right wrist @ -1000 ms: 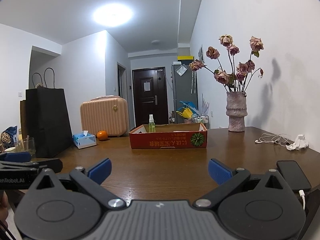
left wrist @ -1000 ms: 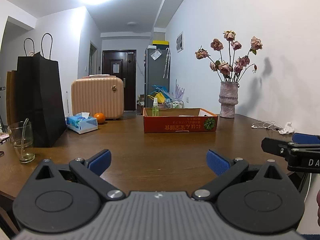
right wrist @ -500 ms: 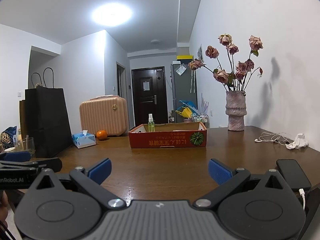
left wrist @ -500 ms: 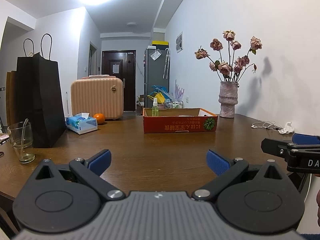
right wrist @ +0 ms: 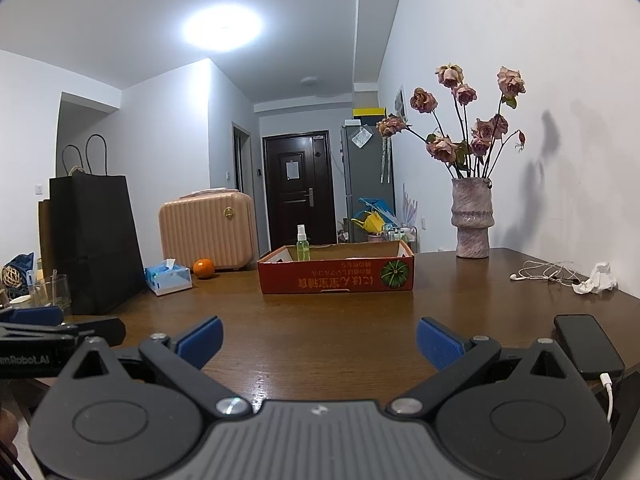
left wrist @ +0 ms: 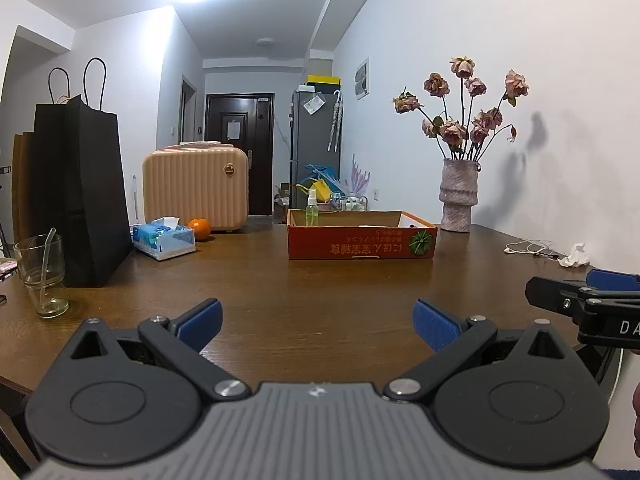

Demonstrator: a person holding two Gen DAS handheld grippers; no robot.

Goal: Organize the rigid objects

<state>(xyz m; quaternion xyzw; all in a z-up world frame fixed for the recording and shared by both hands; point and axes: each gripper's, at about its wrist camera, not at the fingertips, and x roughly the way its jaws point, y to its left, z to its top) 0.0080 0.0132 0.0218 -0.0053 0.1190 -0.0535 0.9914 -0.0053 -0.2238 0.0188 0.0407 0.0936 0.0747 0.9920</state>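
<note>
I have both sets of tongs hovering low over the near edge of the surface (left wrist: 320,280), side by side, and both are spread wide with nothing between the blue pads: the left tongs (left wrist: 316,322) and the right tongs (right wrist: 318,340) are empty. What matters for my next move is where things lie from here. The red cardboard box (right wrist: 336,278) sits straight ahead of both, well apart from the tips, near the middle of the surface, its long side running across my view. A small green spray bottle (right wrist: 303,244) stands upright at the box's far left; I cannot tell whether it is inside the box or just behind it. The loose rigid pieces split by side: the black phone (right wrist: 586,344), with a white cable plugged in, lies just beside the right tongs, its long axis pointing away from me, so I judge that arm is nearer it. The drinking glass (left wrist: 40,272) and the orange (left wrist: 199,228) lie on the left tongs' side, the orange farther back.
</note>
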